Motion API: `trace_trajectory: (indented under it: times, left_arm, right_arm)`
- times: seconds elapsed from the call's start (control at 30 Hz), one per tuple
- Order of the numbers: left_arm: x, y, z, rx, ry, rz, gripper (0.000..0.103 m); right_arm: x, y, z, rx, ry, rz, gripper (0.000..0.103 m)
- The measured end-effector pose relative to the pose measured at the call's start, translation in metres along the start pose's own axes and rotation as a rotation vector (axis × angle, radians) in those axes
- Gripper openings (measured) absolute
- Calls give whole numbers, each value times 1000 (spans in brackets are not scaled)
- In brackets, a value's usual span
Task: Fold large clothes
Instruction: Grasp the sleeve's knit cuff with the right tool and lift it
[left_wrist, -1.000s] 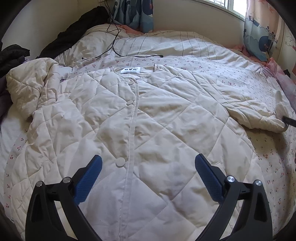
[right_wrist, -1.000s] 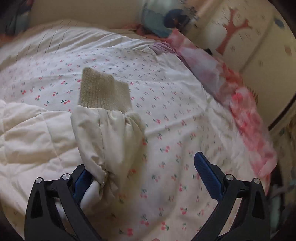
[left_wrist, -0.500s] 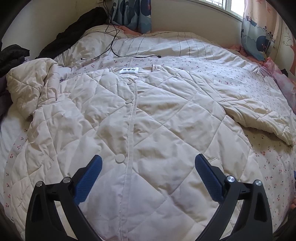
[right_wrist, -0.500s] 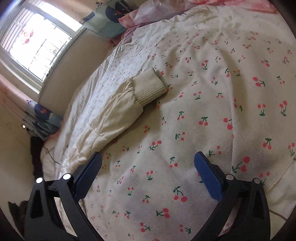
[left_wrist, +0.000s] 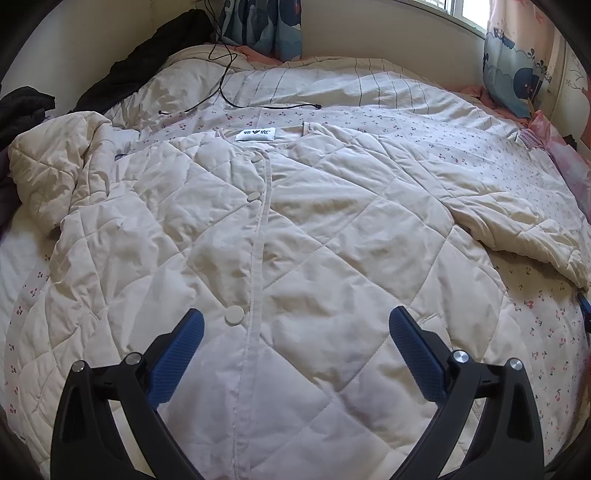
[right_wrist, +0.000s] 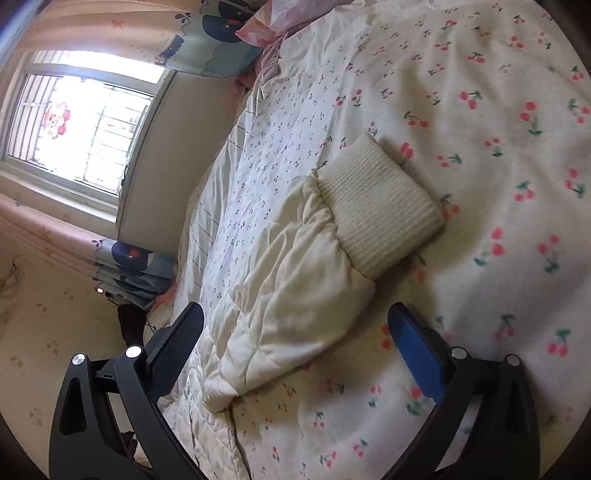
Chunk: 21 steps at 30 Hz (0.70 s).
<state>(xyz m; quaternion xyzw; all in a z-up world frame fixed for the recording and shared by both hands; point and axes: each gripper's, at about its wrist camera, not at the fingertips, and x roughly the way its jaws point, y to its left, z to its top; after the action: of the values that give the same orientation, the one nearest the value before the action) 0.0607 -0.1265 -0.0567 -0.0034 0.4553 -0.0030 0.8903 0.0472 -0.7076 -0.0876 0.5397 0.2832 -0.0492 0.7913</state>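
A cream quilted jacket (left_wrist: 295, 240) lies face up and buttoned on the bed, its collar label (left_wrist: 255, 134) at the far side. One sleeve is bunched at the left (left_wrist: 55, 173); the other stretches right (left_wrist: 517, 232). My left gripper (left_wrist: 295, 332) hovers open over the jacket's lower front, holding nothing. In the right wrist view that right sleeve (right_wrist: 295, 295) ends in a ribbed knit cuff (right_wrist: 376, 210) flat on the cherry-print sheet. My right gripper (right_wrist: 295, 332) is open just above the sleeve, short of the cuff, with nothing between its fingers.
The bed (left_wrist: 535, 332) has a cherry-print cover. A black cable (left_wrist: 229, 99) lies near the far side. Dark clothes (left_wrist: 122, 70) pile at the back left. Patterned curtains (left_wrist: 517, 74) and a window (right_wrist: 85, 118) line the wall, pink bedding (left_wrist: 565, 158) at the right.
My right gripper let go of the sleeve it touched a second ago, swung round and tilted, and now hangs nearer the cuff. The sleeve lies flat. The left gripper barely drifted.
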Motion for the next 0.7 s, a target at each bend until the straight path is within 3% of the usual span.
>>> trace_trajectory:
  times: [0.1, 0.17, 0.2, 0.23, 0.27, 0.5, 0.7]
  left_arm:
    - [2, 1, 0, -5, 3, 3, 96]
    - [4, 3, 1, -10, 11, -1, 96]
    - [5, 4, 1, -13, 14, -4, 96]
    - [5, 5, 1, -16, 17, -6, 96]
    - [5, 6, 1, -16, 18, -7, 96]
    - [3, 18, 0, -23, 14, 14, 96]
    - [2, 33, -1, -58, 28, 8, 96]
  right_arm:
    - [28, 3, 13, -6, -34, -19, 96]
    - [39, 10, 18, -35, -56, -15, 89]
    - [46, 12, 23, -34, -48, -8, 61]
    - [53, 13, 28, -13, -31, 32, 25]
    - [56, 15, 33, 10, -28, 62, 20]
    - [30, 106, 68, -222, -179, 219, 17]
    - [31, 66, 91, -128, -211, 128, 17]
